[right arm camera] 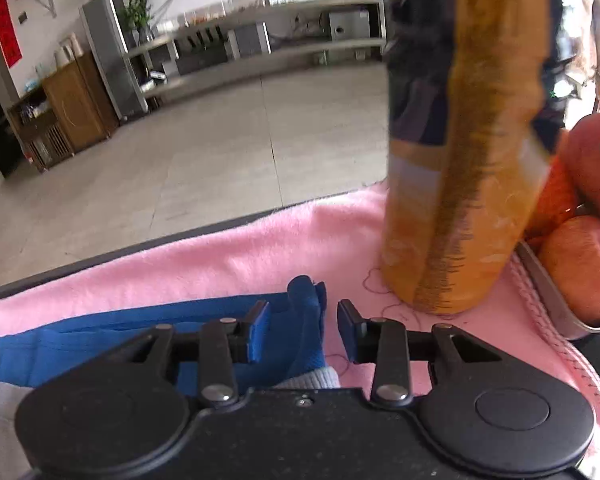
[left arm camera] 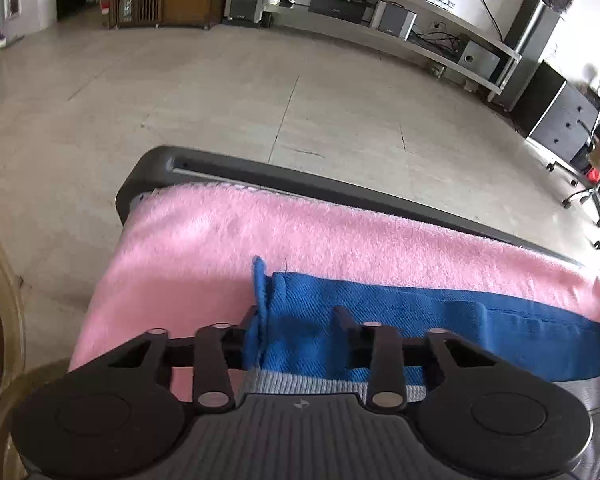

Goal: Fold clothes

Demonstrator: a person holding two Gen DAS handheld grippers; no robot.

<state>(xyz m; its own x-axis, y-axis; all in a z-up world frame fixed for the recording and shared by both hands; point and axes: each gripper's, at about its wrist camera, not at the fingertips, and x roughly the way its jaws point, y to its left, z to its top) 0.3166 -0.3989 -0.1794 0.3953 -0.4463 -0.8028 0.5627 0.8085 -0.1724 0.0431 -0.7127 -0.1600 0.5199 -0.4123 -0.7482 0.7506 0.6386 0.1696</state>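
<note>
A blue garment point(left arm camera: 420, 320) with a grey ribbed hem point(left arm camera: 332, 386) lies on a pink towel point(left arm camera: 260, 232) spread over the dark table point(left arm camera: 260, 174). My left gripper point(left arm camera: 296, 320) stands over the garment's left end. A raised blue fold touches its left finger, and the jaws are apart with cloth lying between them. My right gripper point(right arm camera: 304, 320) is at the garment's point(right arm camera: 140, 332) right end. A bunched blue corner sits against its left finger, and pink towel point(right arm camera: 260, 248) shows before its right finger.
A tall orange-yellow package point(right arm camera: 460, 184) stands on the towel just ahead and to the right of my right gripper. A metal tray point(right arm camera: 548, 284) with apples point(right arm camera: 580, 264) lies beyond it. Past the table's far edge is tiled floor point(left arm camera: 260, 92) and a low media shelf point(left arm camera: 400, 20).
</note>
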